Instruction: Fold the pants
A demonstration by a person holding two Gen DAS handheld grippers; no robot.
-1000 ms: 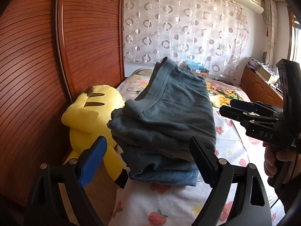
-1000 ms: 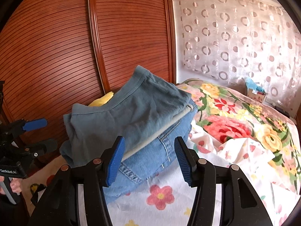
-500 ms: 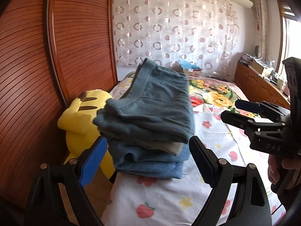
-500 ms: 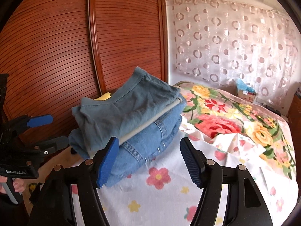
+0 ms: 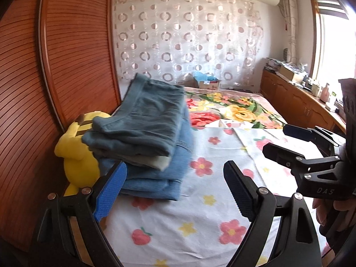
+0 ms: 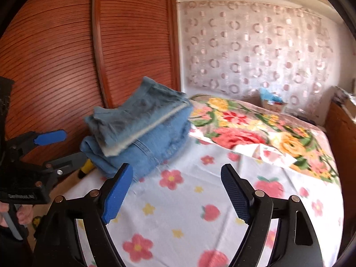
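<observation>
A stack of folded pants sits at the left edge of the bed: grey-blue pants [image 5: 146, 120] on top, a pale layer under them, blue jeans [image 5: 155, 173] at the bottom. The stack also shows in the right wrist view [image 6: 142, 129]. My left gripper [image 5: 175, 193] is open and empty, low and to the right of the stack. My right gripper [image 6: 178, 191] is open and empty, in front of the stack over the sheet. Each gripper shows in the other's view, the right [image 5: 296, 142] and the left [image 6: 51, 146].
The bed has a white flowered sheet [image 5: 200, 218] and a floral blanket [image 5: 233, 109] further back. A yellow plush toy [image 5: 77, 153] lies between the bed and the red wooden wardrobe [image 5: 55, 66]. A wooden cabinet [image 5: 296, 102] runs along the right wall.
Both grippers have pulled back and away from the folded stack, which now looks smaller and further left. Their jaws stay open and the stack has not moved.
</observation>
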